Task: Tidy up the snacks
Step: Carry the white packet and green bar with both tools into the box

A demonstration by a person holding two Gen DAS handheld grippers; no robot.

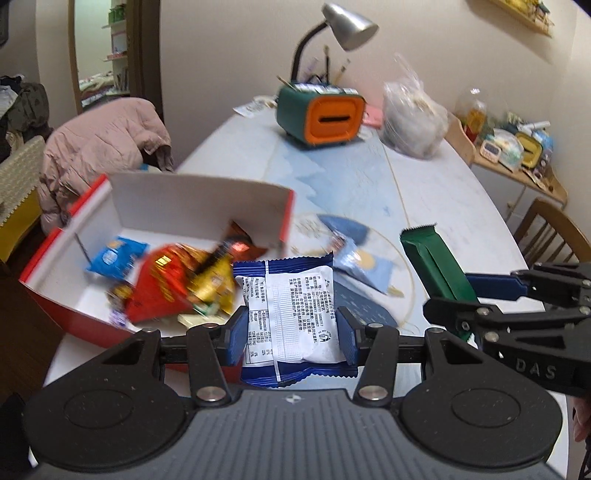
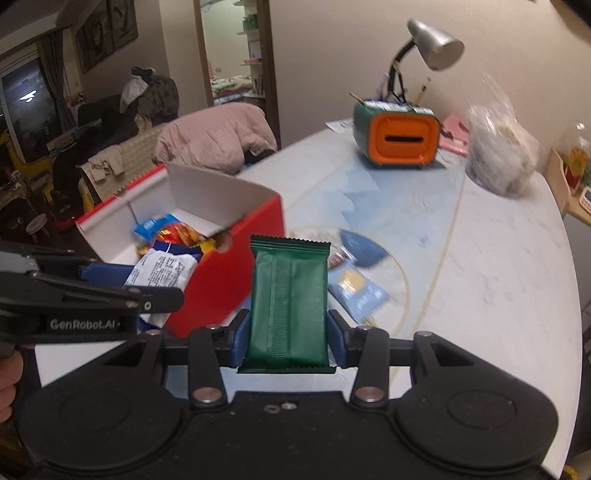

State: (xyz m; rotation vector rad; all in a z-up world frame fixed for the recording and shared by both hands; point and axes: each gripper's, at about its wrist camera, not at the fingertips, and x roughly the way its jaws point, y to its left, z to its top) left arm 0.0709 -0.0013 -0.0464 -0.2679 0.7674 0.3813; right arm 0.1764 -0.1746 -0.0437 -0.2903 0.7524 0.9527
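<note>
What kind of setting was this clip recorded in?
Most likely a lived-in home, at a dining table. A pink padded jacket is draped over a chair, a silver gooseneck desk lamp rises behind a green-and-orange pen holder, and a doorway opens onto a room with bedding.

Snack colours on the pale marbled desk (image 2: 498, 258)

Red box (image 2: 236, 273), white inside; plain dark-green wrapper (image 2: 290, 295); navy-edged white packet (image 1: 291, 310) with dark print; blue fingers (image 1: 347, 338); orange-fronted green holder (image 1: 321, 114).
</note>
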